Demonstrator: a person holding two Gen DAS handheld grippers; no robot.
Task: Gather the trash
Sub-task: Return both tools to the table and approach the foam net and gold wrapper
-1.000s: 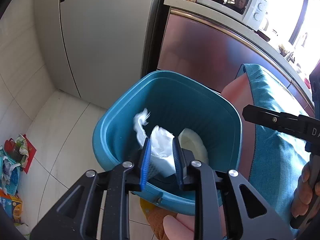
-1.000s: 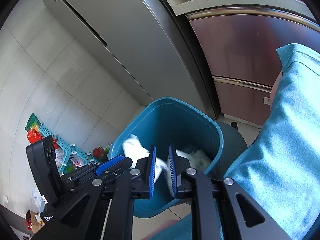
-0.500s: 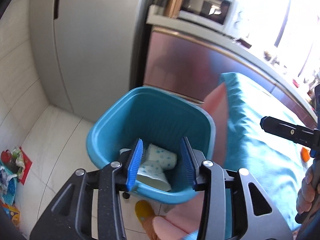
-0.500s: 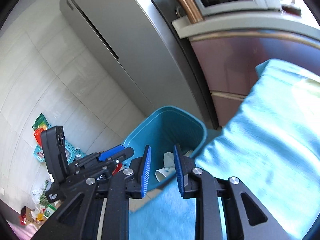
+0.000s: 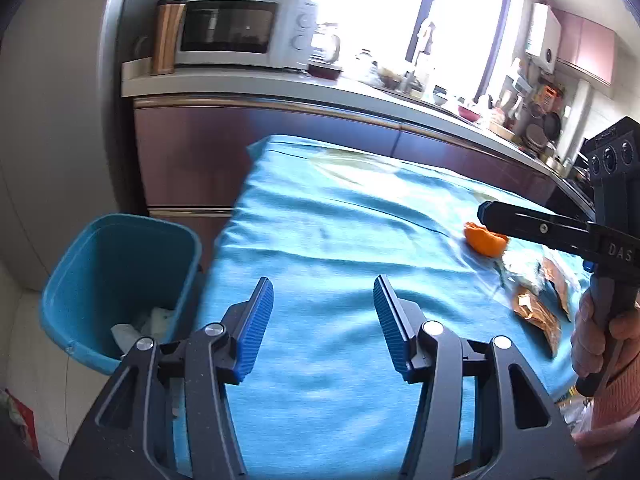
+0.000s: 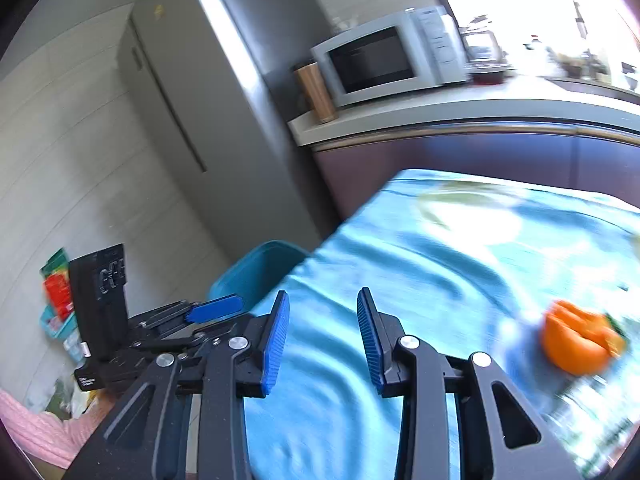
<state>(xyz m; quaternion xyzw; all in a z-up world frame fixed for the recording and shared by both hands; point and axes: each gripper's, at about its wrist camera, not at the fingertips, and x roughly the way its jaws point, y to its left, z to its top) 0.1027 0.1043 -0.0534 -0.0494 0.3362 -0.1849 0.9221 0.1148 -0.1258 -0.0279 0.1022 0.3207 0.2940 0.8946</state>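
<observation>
Two grippers hang over the blue cloth (image 5: 328, 216) that covers the table, both tilted downward and pointing across it toward the counter (image 5: 248, 84). Left gripper (image 5: 323, 316) sits above the cloth's near part, its jaws opening with only cloth showing between the blue pads (image 5: 256, 320). Right gripper (image 6: 323, 336) is likewise empty, its jaws opening, narrower than the left pair. From the left view the right gripper reaches in from the right edge, level and side-on, its handle wrapped by a hand (image 5: 596, 332) with a pink sleeve (image 5: 616, 396) below it. From the right view the left gripper lies low at the left, just beside and slightly behind.

Bin (image 5: 116, 280) stands on the floor touching the table's left edge, with white crumpled paper (image 5: 148, 324) inside. Orange peel (image 6: 576, 340) lies on the cloth, ahead and to the right of the right gripper. Brown wrappers (image 5: 538, 312) and a clear crinkled one lie near it, closer to the hand. Right view is blurred, so finer detail there is unclear
</observation>
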